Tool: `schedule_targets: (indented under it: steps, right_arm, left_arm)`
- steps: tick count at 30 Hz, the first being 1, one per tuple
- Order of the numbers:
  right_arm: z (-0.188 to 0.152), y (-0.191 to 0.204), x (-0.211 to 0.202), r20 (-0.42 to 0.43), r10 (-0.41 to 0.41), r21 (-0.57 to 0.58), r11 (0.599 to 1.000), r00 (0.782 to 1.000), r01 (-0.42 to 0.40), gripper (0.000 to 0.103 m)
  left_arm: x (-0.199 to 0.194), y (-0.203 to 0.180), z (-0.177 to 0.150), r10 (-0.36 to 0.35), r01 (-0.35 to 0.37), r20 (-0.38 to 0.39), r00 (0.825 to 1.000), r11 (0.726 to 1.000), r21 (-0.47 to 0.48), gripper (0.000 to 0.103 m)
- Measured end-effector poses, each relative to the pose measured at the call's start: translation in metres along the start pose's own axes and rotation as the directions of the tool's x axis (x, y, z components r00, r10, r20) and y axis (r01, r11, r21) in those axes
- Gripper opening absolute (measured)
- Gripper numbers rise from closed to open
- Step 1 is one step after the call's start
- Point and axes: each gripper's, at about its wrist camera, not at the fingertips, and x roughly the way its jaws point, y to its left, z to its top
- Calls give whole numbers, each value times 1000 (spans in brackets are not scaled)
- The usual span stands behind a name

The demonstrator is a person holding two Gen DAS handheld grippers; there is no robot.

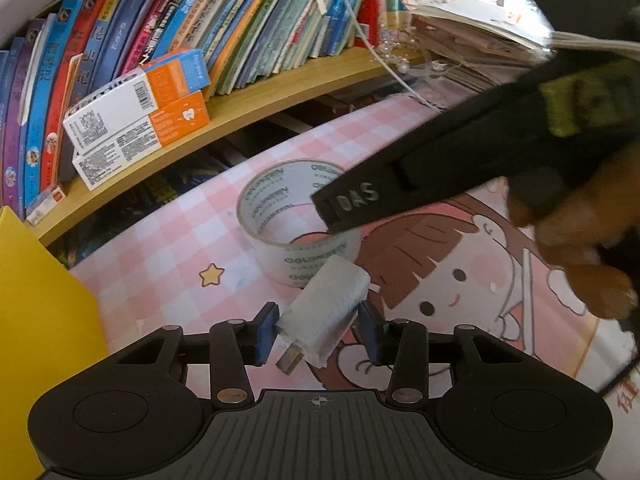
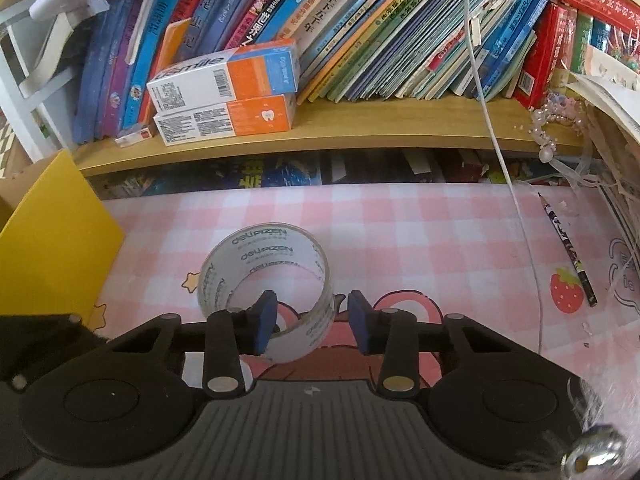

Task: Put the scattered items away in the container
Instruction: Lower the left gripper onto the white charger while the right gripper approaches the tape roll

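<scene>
A white charger plug (image 1: 324, 312) with metal prongs lies on the pink checked mat between the fingers of my left gripper (image 1: 318, 330); the left pad touches it and the right pad stands just off it. A clear tape roll (image 1: 296, 220) lies just beyond it. My right gripper (image 2: 312, 326) is open around the near wall of the tape roll (image 2: 266, 276), its left finger inside the ring. The right gripper's black finger (image 1: 360, 204) shows over the roll in the left wrist view. The yellow container (image 2: 52, 240) stands at the left, also in the left wrist view (image 1: 40, 320).
A wooden shelf (image 2: 360, 128) with leaning books and two white-and-orange boxes (image 2: 228, 92) runs along the back. A pencil (image 2: 566, 246) and a white cable (image 2: 504, 168) lie at the right of the mat. Paper stacks (image 1: 472, 40) sit at far right.
</scene>
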Motion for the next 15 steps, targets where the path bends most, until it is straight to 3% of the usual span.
schedule_targets:
  steps: [15]
  right_arm:
    - [1, 2, 15, -19, -9, -4, 1000, 1000, 9, 22]
  left_arm:
    - [7, 0, 1, -22, 22, -15, 1000, 1000, -6, 38]
